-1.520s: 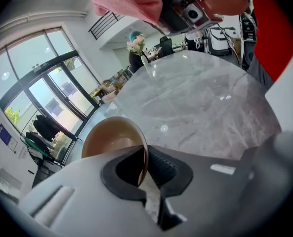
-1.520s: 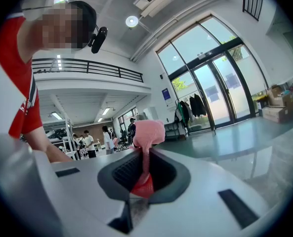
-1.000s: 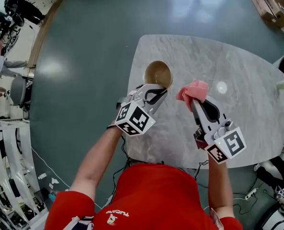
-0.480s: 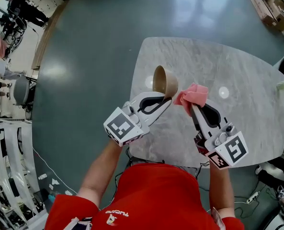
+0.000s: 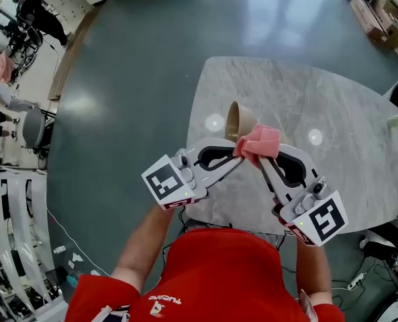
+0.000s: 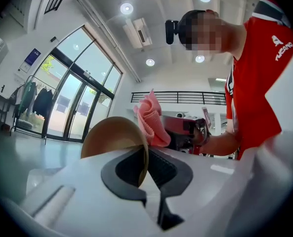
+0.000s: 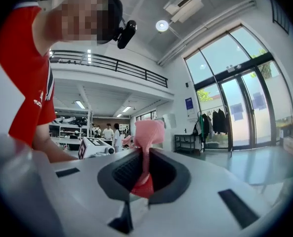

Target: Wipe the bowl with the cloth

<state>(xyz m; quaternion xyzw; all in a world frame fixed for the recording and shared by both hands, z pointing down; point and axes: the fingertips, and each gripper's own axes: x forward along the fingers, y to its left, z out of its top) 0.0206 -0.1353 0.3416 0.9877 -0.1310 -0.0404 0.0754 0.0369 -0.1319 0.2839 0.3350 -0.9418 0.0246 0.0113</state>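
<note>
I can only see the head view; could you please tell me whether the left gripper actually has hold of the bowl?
Observer: Yes. The left gripper view shows the left gripper shut on the bowl, its thin rim pinched between the pads.
Operator: Thank you. Is the cloth gripped too?
Observer: The right gripper view shows the right gripper shut on the cloth, a fold caught between the pads and the rest bunched beyond them.
Operator: Does the cloth touch the bowl?
Observer: From the left gripper view the cloth stands right beside the rim, reaching above it; contact I cannot confirm.
</note>
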